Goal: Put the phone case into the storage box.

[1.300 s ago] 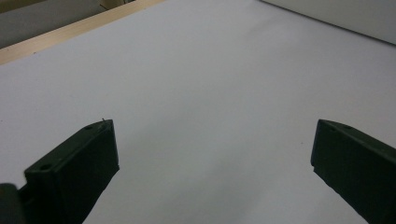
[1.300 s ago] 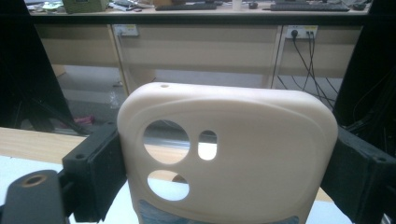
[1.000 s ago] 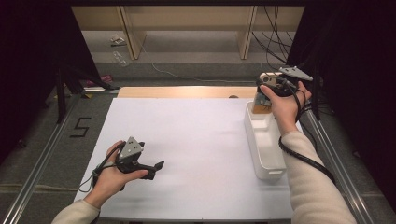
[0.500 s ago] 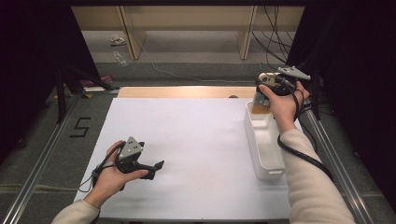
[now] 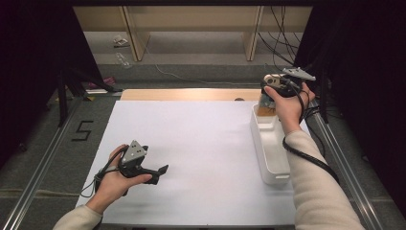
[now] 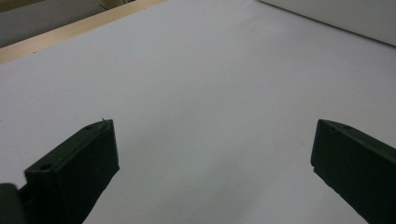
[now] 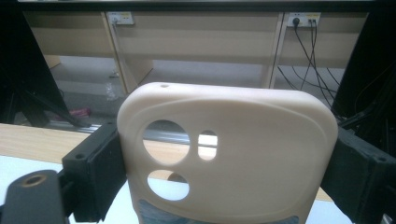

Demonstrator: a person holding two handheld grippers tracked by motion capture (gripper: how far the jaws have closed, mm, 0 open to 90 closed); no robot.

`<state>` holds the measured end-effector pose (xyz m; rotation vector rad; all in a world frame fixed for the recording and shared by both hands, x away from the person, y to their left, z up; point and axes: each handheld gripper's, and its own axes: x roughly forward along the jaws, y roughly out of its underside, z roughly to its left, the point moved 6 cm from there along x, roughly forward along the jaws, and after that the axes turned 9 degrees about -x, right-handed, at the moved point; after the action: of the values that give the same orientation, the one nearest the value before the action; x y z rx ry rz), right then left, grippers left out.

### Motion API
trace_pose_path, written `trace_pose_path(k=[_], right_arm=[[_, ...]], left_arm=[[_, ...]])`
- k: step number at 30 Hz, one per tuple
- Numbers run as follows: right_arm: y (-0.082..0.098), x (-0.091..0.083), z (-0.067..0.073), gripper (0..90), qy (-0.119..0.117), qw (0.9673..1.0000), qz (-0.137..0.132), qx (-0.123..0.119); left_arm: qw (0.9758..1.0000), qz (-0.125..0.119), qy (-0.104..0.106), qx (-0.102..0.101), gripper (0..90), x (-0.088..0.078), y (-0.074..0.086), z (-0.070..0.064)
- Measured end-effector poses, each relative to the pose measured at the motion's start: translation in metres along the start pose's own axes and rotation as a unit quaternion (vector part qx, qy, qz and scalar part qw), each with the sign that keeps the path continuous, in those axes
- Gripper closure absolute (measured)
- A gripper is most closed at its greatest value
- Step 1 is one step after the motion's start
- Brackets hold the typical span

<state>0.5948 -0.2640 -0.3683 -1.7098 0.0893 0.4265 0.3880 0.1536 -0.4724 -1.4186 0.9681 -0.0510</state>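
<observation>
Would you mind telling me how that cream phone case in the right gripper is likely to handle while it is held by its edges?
The phone case is probably light: it looks like a thin shell with camera cut-outs. It likely flexes a little, since the right gripper clamps it across its width. Its smooth, matte surface suggests it should not slip readily, though that is a guess.

R gripper (image 7: 224,163) jaws clamp beige phone case (image 7: 233,154) by its sides.

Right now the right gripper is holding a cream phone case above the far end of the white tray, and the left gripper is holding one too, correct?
Not quite: the left gripper holds nothing. The left gripper view shows its jaws apart over bare white table. The right gripper does hold the phone case above the tray.
</observation>
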Motion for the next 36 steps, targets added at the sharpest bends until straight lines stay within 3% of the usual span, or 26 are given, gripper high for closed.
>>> trace_pose_path(k=[36], right_arm=[[0.012,0.017,0.002,11.9,0.0,0.9998,0.016,-0.013]], left_arm=[[1.0,0.002,0.001,-0.001,0.3,0.001,0.0,0.0]])
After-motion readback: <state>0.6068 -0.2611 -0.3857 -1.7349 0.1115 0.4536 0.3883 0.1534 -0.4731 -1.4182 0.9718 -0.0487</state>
